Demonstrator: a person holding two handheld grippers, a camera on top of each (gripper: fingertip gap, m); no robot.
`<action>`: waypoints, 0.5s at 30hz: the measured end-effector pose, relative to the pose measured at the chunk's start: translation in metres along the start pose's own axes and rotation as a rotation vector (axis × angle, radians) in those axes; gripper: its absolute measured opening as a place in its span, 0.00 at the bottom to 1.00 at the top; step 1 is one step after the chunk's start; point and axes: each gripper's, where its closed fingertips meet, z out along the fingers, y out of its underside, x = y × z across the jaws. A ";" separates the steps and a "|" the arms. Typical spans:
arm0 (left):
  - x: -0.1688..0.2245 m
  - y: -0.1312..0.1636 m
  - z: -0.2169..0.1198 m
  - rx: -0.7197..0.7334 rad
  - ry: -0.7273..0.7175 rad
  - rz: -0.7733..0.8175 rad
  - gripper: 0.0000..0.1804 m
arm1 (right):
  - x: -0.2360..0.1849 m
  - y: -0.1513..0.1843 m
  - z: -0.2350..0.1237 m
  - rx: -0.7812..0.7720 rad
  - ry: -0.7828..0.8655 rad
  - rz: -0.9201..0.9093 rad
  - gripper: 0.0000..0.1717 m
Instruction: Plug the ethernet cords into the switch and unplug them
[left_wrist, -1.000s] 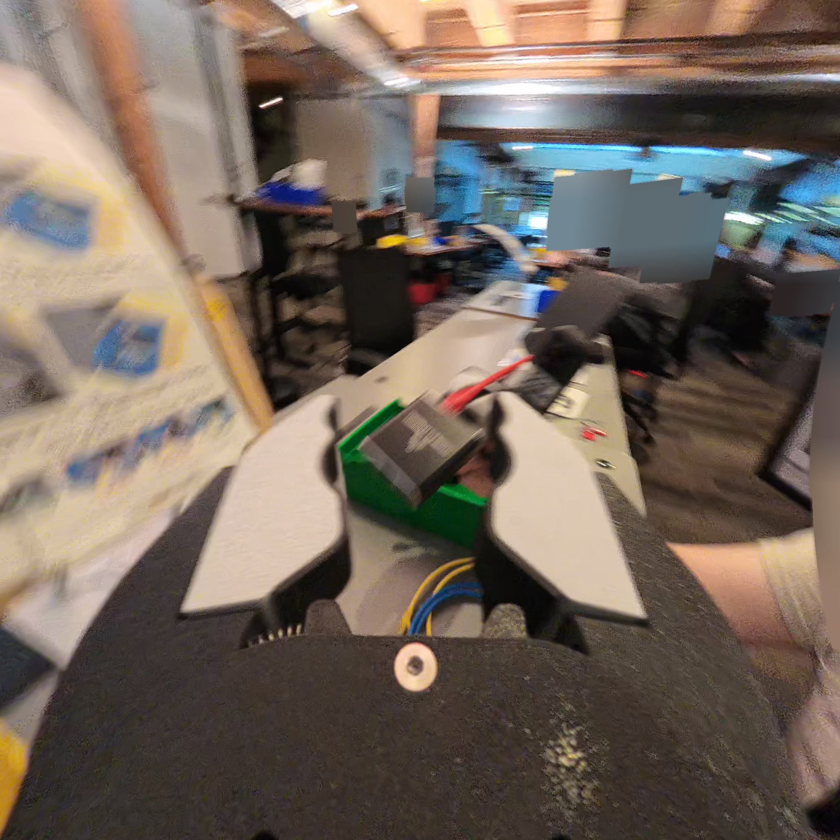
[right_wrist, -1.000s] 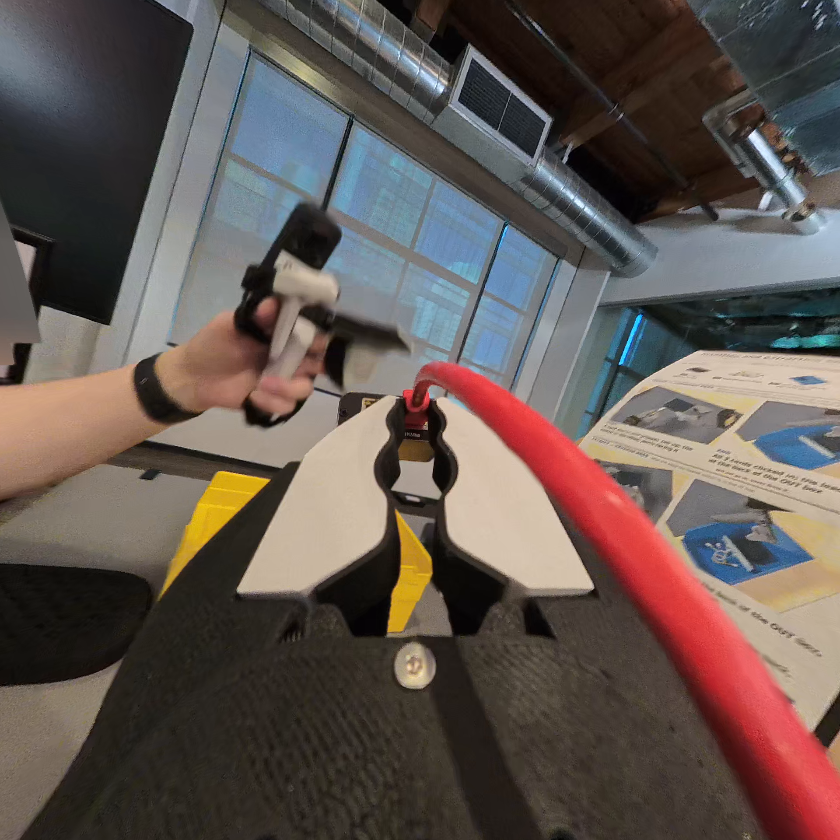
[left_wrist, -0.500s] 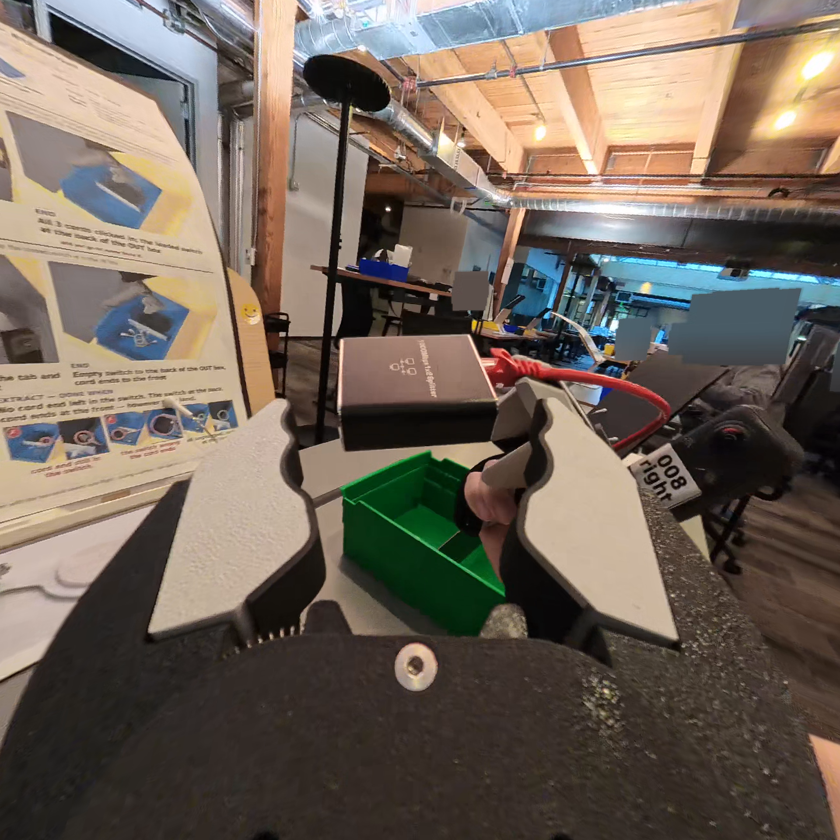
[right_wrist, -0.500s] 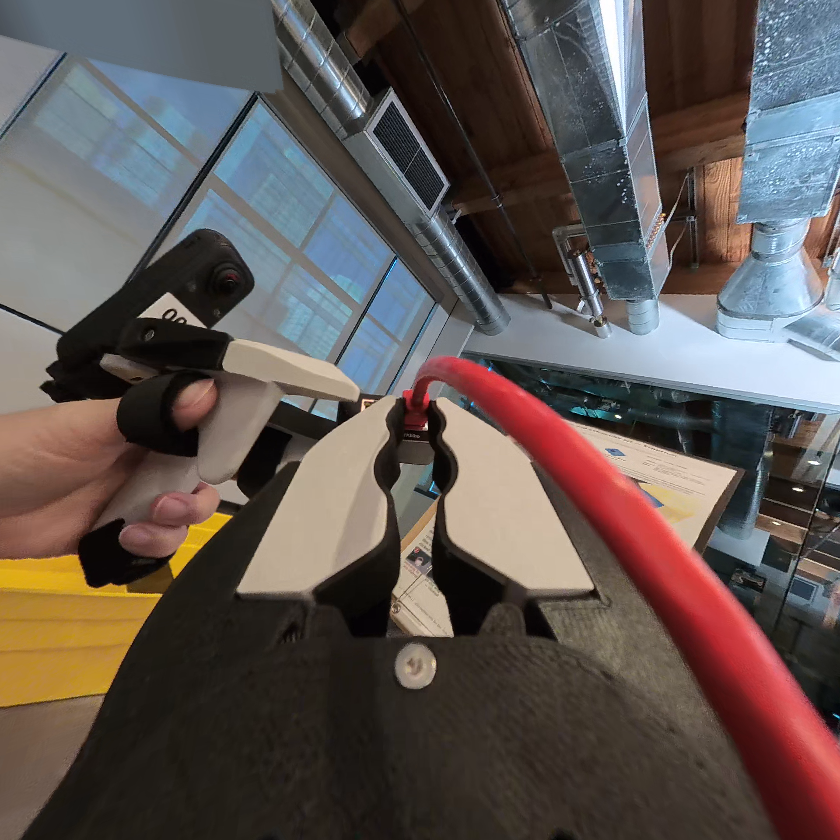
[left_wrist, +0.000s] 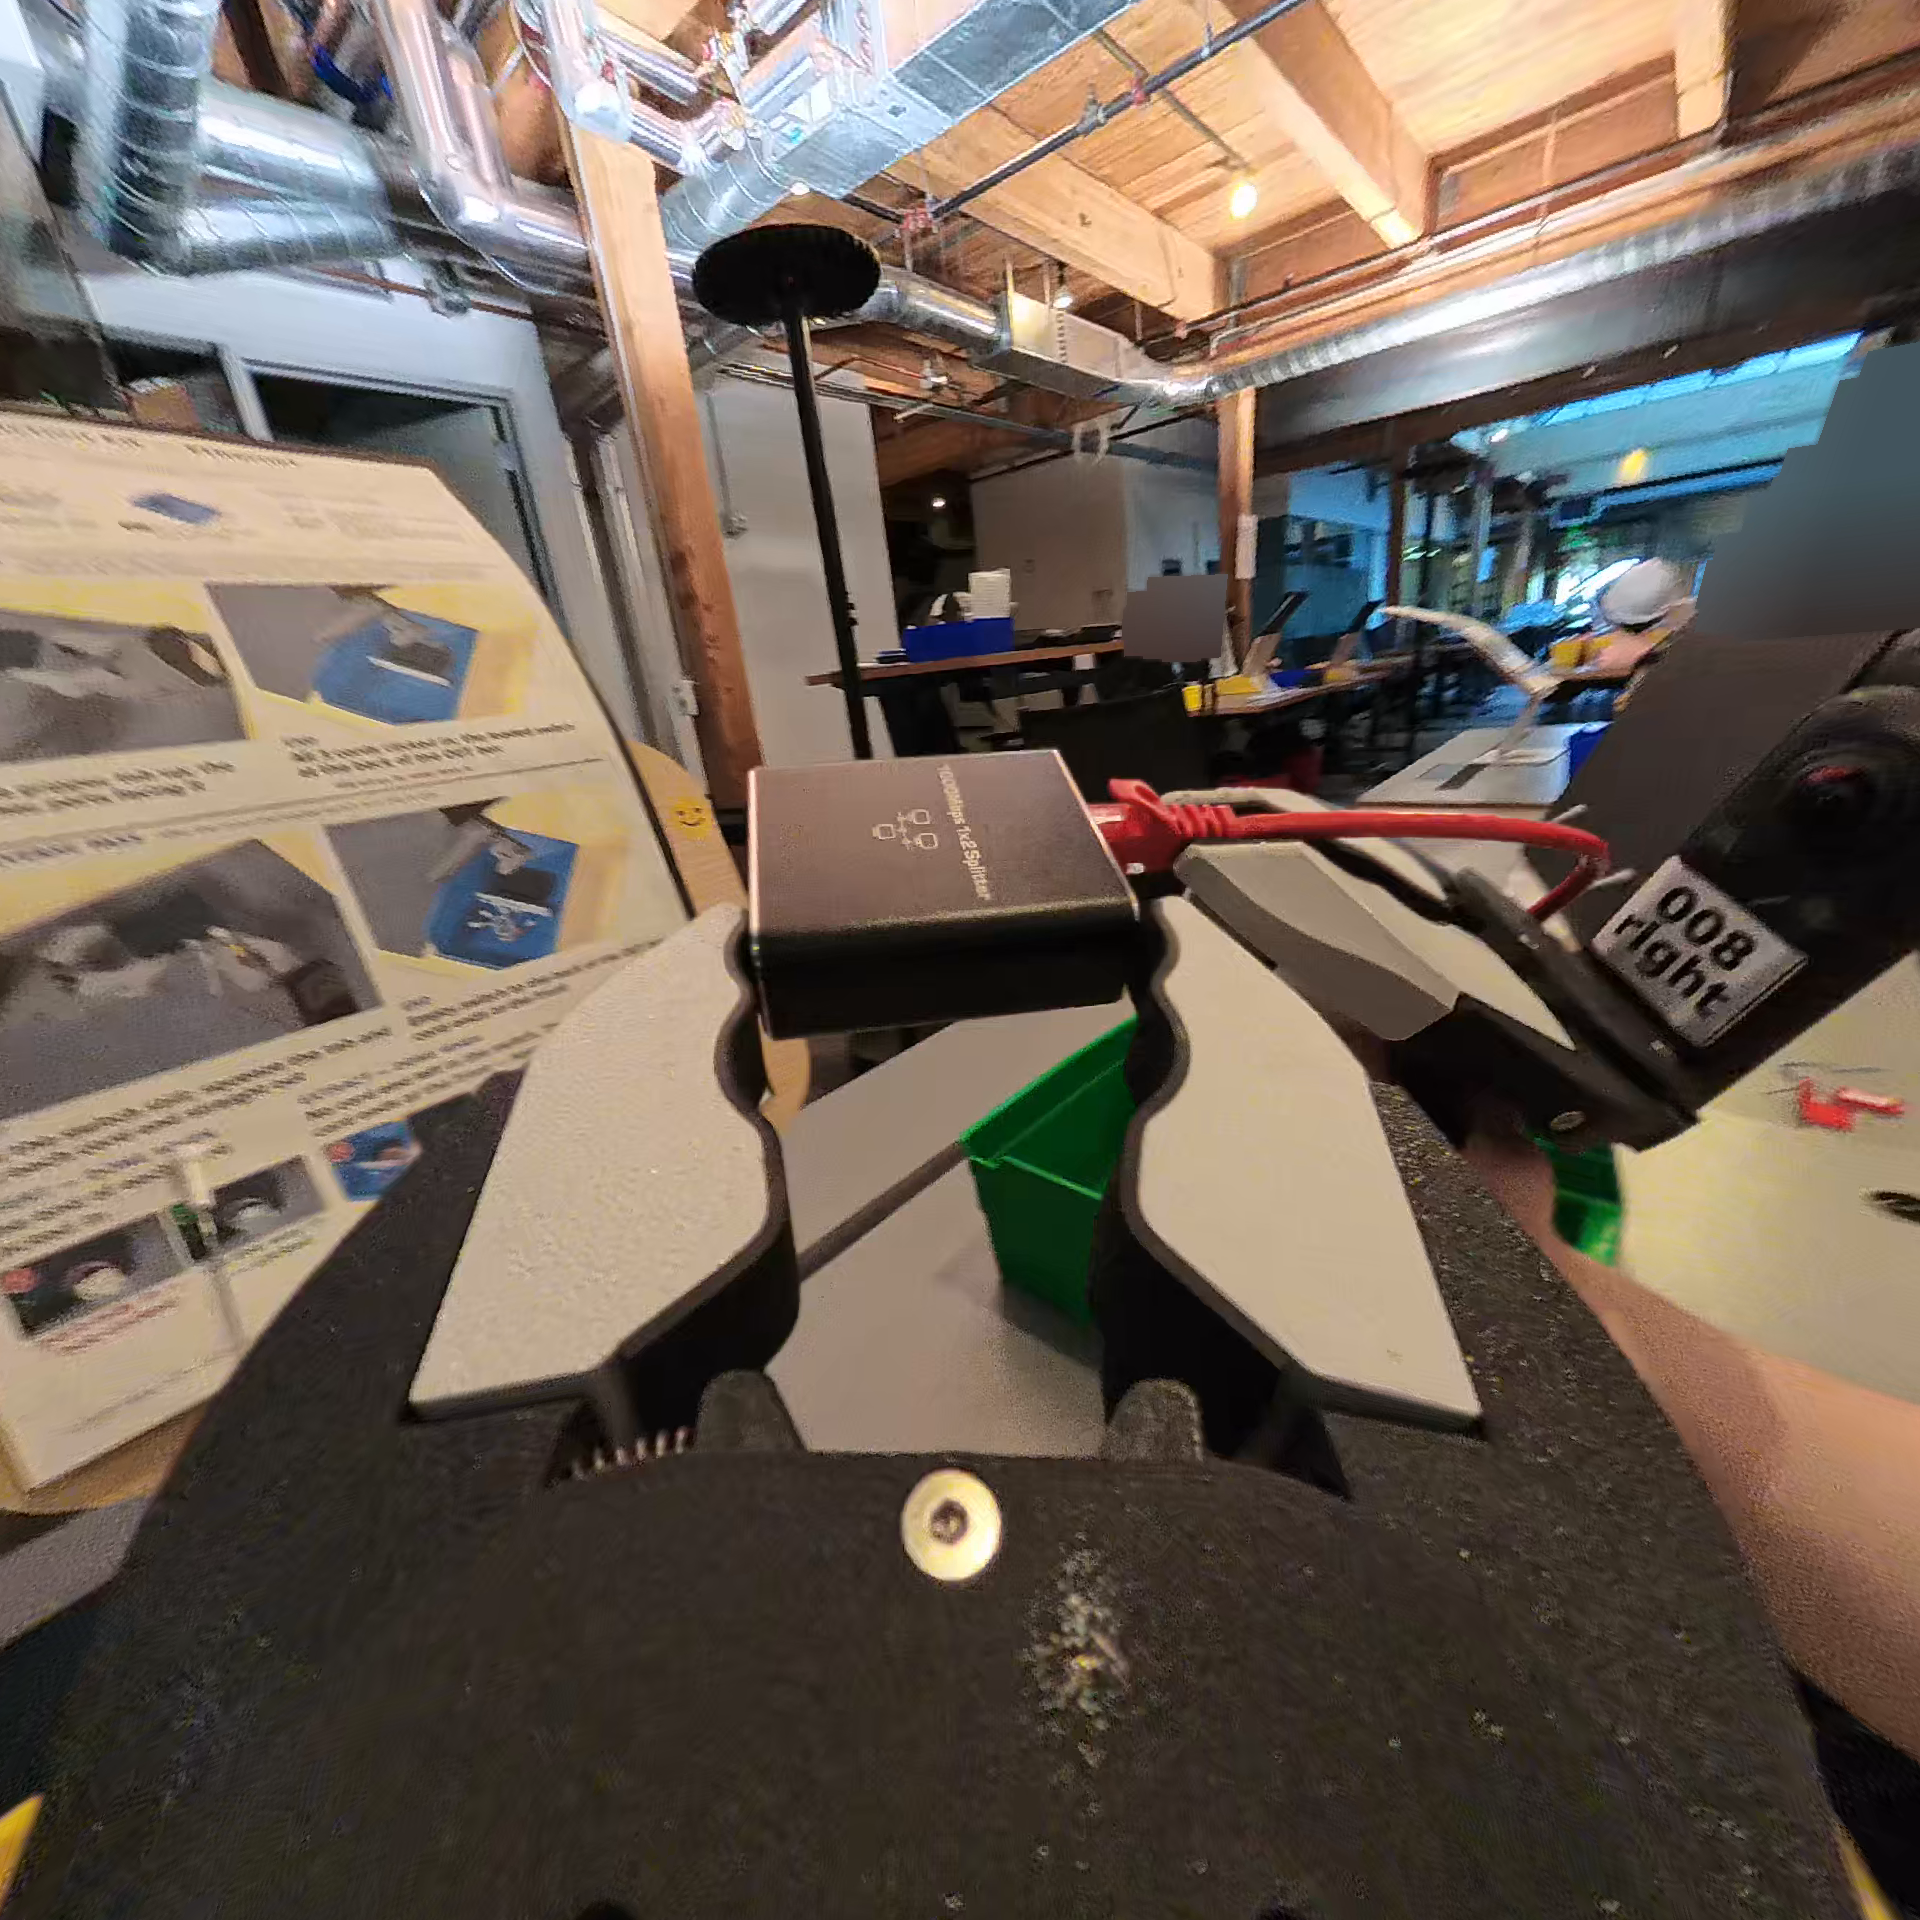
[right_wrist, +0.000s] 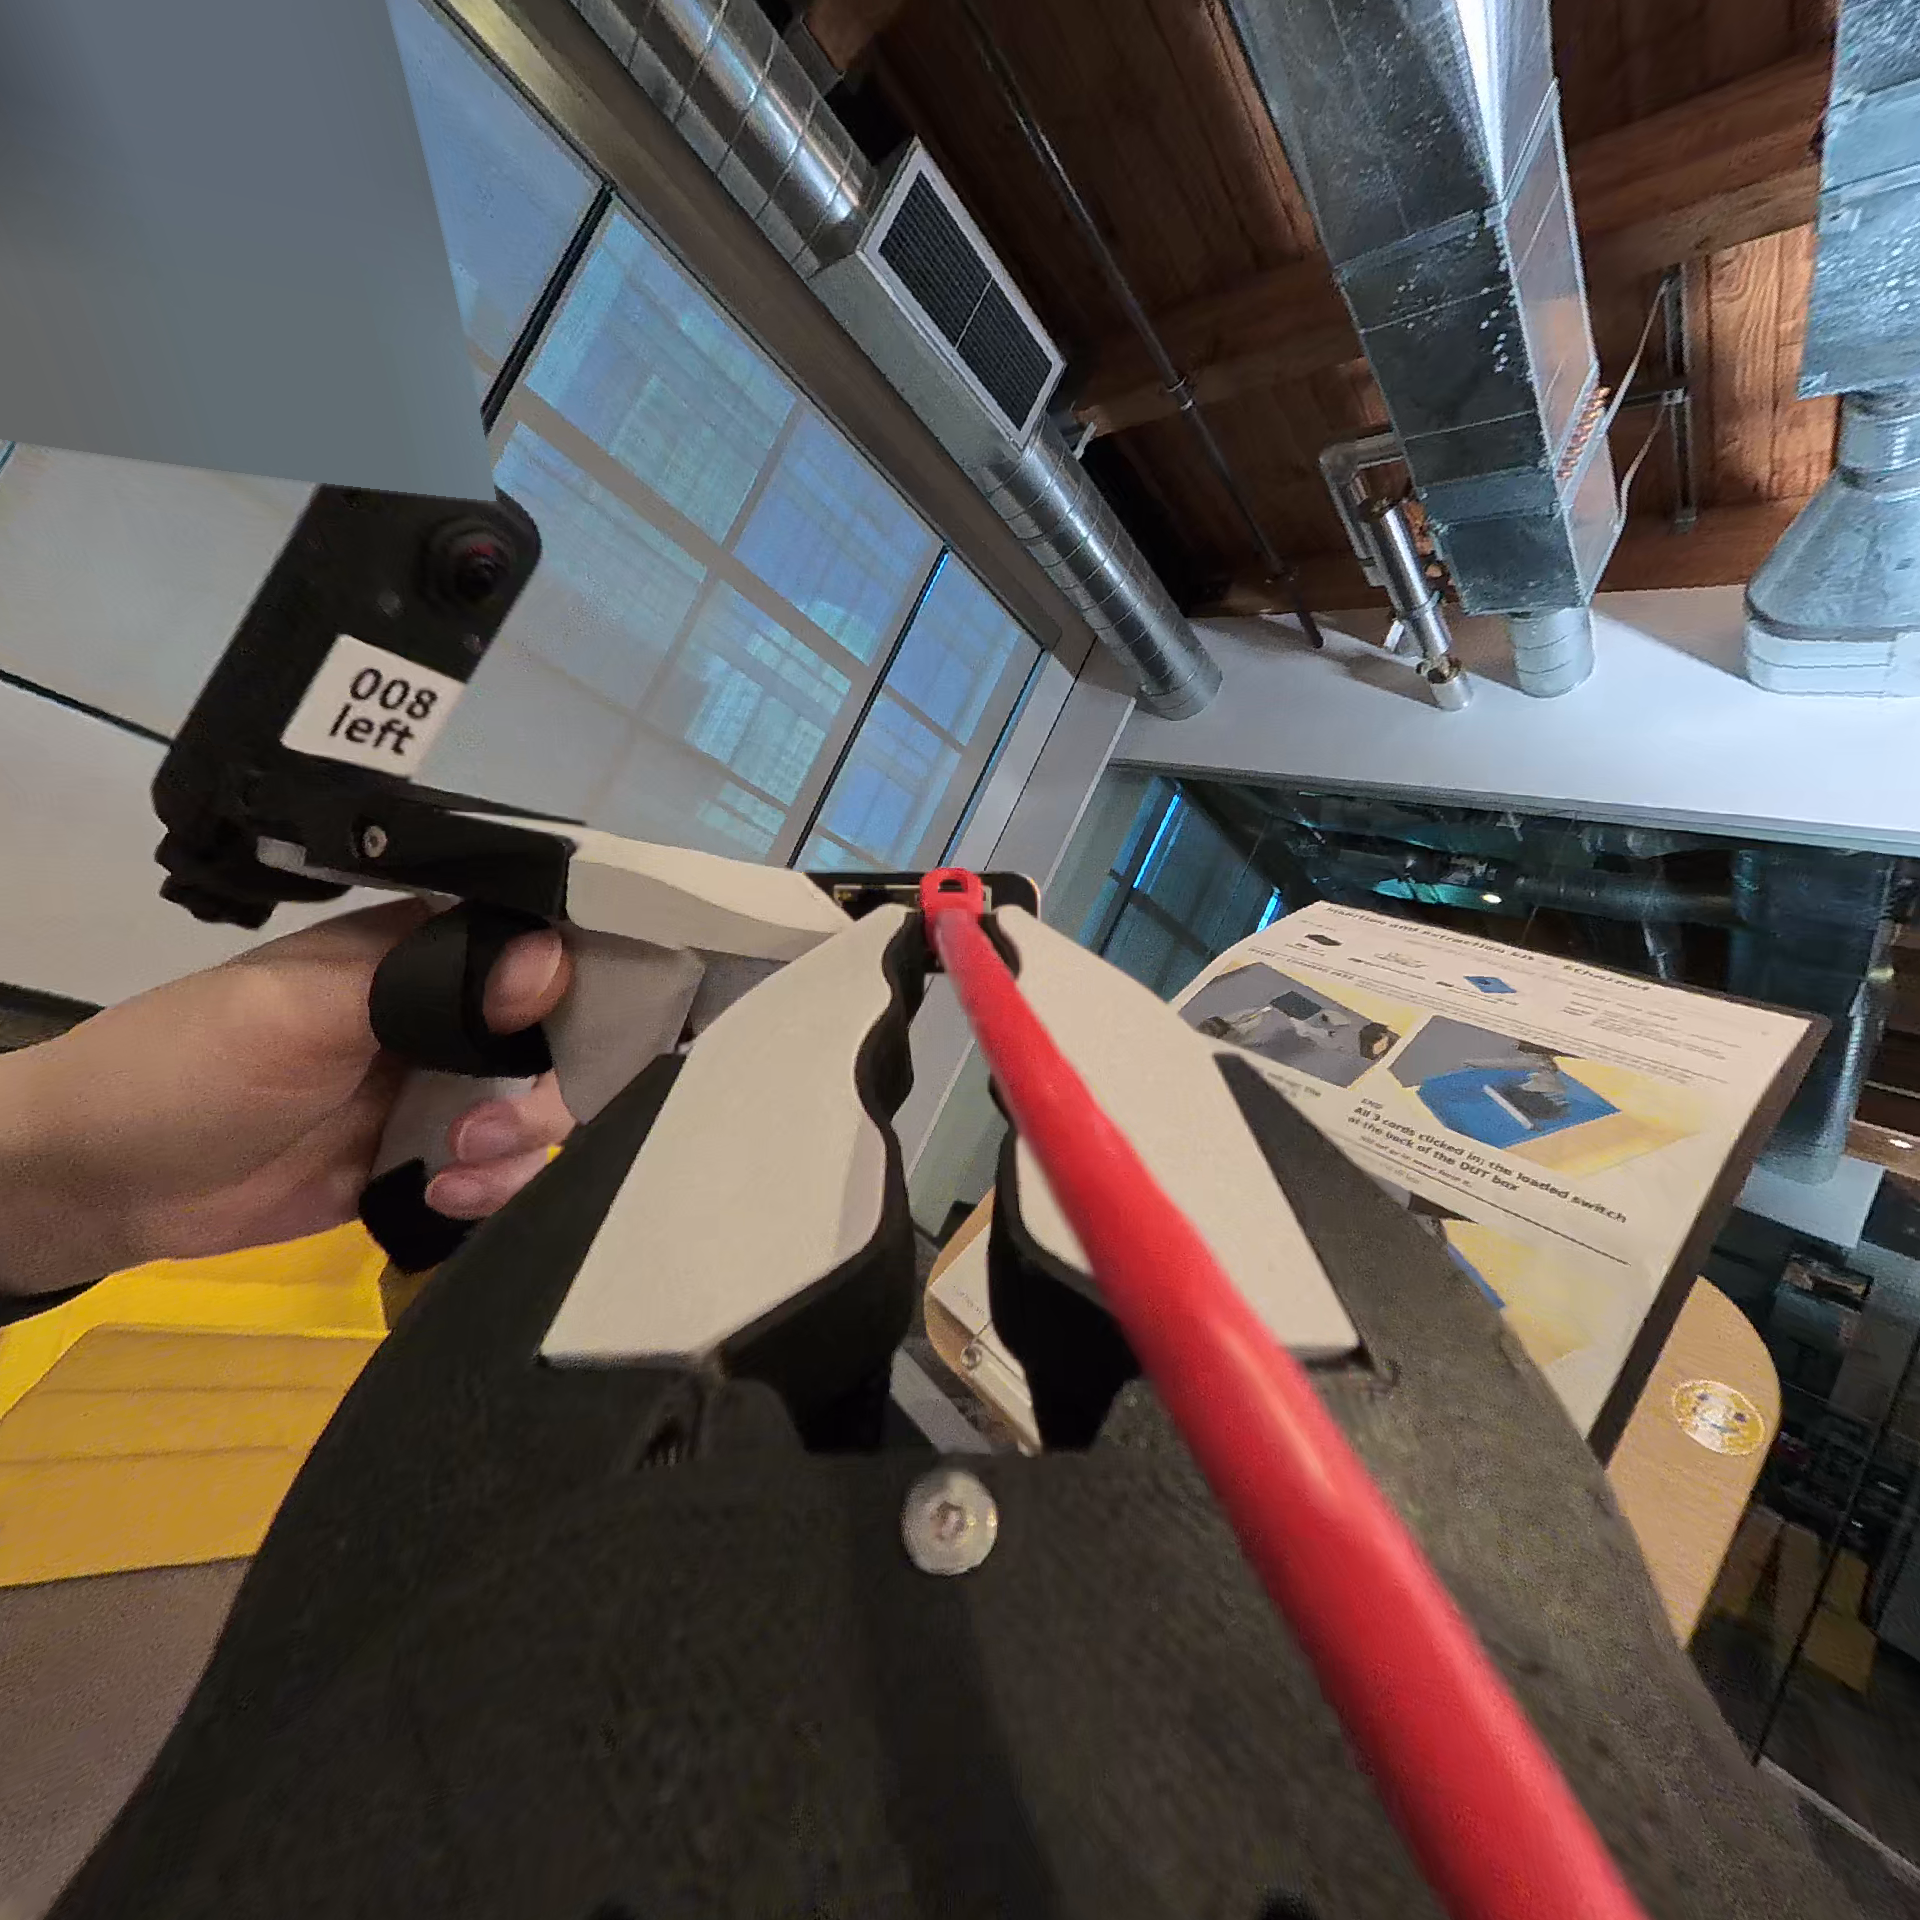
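The black switch (left_wrist: 935, 883) is hanging in the air above the tabletop (left_wrist: 914, 1340), lying flat with its printed top face turned up, and the left gripper (left_wrist: 940, 966) is clamping it across its width: the fingers (left_wrist: 634, 1122) are standing wide apart and pressing on the box's two side walls near the tips. A red ethernet cord (left_wrist: 1351, 826) is sitting with its plug in the switch's far right end, its booted connector touching the box's edge, and the thin cable is running rightward and curving down behind the right gripper (right_wrist: 951, 925). That gripper is coming in from the right in the left wrist view, its grey fingers (left_wrist: 1320, 935) reaching right up beside the switch, and it is pinching the red plug: in its own view the fingers are nearly closed on the connector, with the cord (right_wrist: 1195, 1309) trailing back over the gripper body toward the camera, and the switch's port face (right_wrist: 935, 891) is showing just past the fingertips. A hand (right_wrist: 208, 1091) is gripping the left gripper's handle on the left side of that view. Below the switch a green bin (left_wrist: 1049, 1164) is standing on the grey tabletop, partly hidden by the left gripper's right finger. A yellow bin (right_wrist: 177, 1413) is lying low behind the hand. An instruction board (left_wrist: 260, 883) with photos is leaning upright just left of the switch.
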 end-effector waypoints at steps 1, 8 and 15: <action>-0.001 0.000 -0.001 -0.003 -0.014 0.033 0.38 | -0.001 0.001 0.000 -0.004 -0.006 0.000 0.06; 0.001 -0.007 -0.009 0.010 -0.038 0.106 0.38 | -0.007 -0.004 0.002 -0.003 -0.023 0.016 0.06; 0.001 -0.007 -0.012 -0.008 -0.051 0.167 0.38 | -0.010 -0.003 0.003 -0.007 -0.033 0.023 0.06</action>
